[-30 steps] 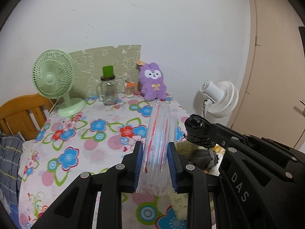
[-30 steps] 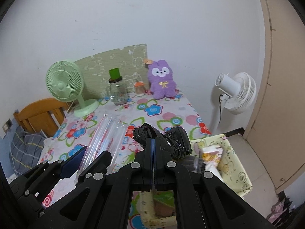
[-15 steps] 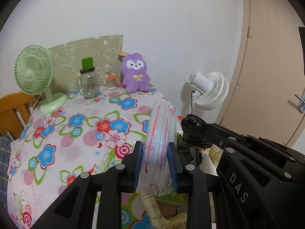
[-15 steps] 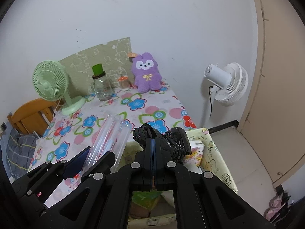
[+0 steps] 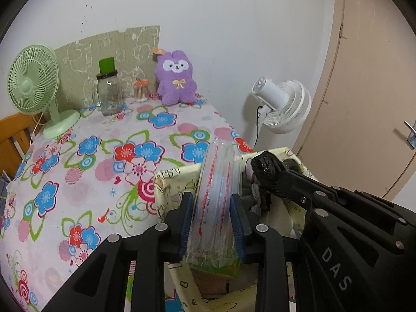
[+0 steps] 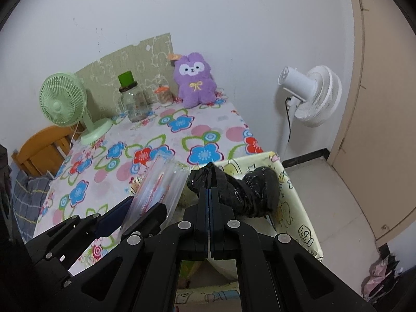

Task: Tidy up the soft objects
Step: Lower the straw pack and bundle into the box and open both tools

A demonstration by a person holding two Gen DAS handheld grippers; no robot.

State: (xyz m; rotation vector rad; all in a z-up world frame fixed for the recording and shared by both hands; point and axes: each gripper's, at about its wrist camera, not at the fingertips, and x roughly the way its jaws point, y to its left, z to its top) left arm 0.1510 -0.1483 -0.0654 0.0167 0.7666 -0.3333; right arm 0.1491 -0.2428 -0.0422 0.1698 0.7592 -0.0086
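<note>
Carried off the flowered table (image 5: 85, 161) since a second ago, now above the yellow bin (image 5: 176, 179). Left gripper (image 5: 212, 215) opening around the clear bag roll (image 5: 217, 195), long axis pointing far. Right gripper (image 6: 209, 195), just right, pinched shut on the black bag (image 6: 247, 192).

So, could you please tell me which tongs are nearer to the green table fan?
Left. The left tongs, holding a clear plastic bag, sit on the side of the green fan; the right tongs are beyond them, over the yellow basket.
</note>
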